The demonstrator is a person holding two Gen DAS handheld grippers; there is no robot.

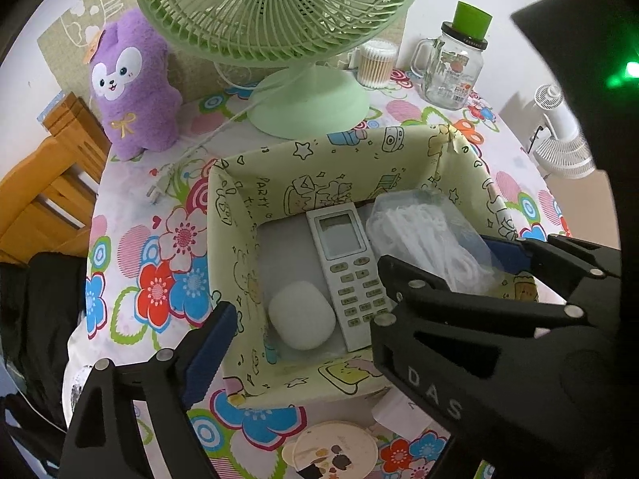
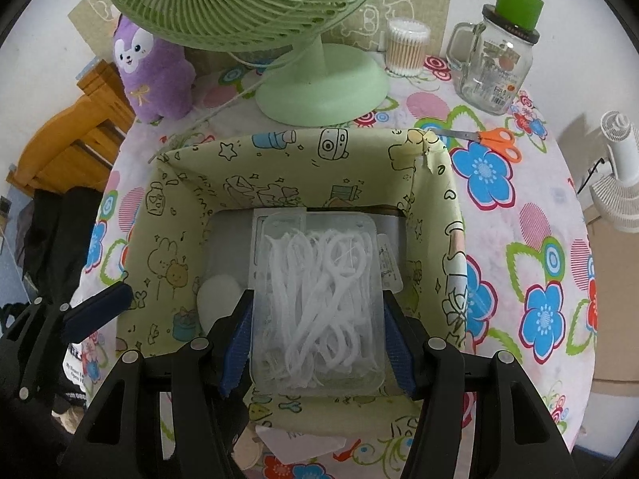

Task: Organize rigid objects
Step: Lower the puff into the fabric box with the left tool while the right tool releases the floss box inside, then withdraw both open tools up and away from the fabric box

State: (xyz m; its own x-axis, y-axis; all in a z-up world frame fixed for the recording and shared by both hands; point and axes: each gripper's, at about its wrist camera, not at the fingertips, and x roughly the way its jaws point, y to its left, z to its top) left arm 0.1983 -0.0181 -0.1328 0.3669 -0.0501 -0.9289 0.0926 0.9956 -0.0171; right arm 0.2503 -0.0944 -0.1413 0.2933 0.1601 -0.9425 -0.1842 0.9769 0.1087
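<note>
One flowered tablecloth [image 2: 499, 183] lies under my grippers. Below them, the storage box [image 2: 303, 159] holds a remote [image 1: 347, 267] (white). My right gripper [image 2: 317, 343] clamps the floss-pick case [image 2: 319, 299]; left gripper [image 1: 359, 307] spread, empty.

The left tongs [image 1: 359, 291] are made of matte black plastic, with a frame of flat bars that have triangular openings cut into them. Small round silver screws sit at the joints of these bars. Each finger ends in a dark blue pad [image 1: 209, 353] with a ribbed, toothed surface. The right tongs [image 2: 319, 343] have the same build: black bars, silver screws at the joints and blue ribbed pads [image 2: 237, 345] on the inner faces of the fingers. In the left wrist view, white letters "DAS" are printed on the black body of the right tongs, and a green light [image 1: 631, 70] glows on the dark housing above.
</note>
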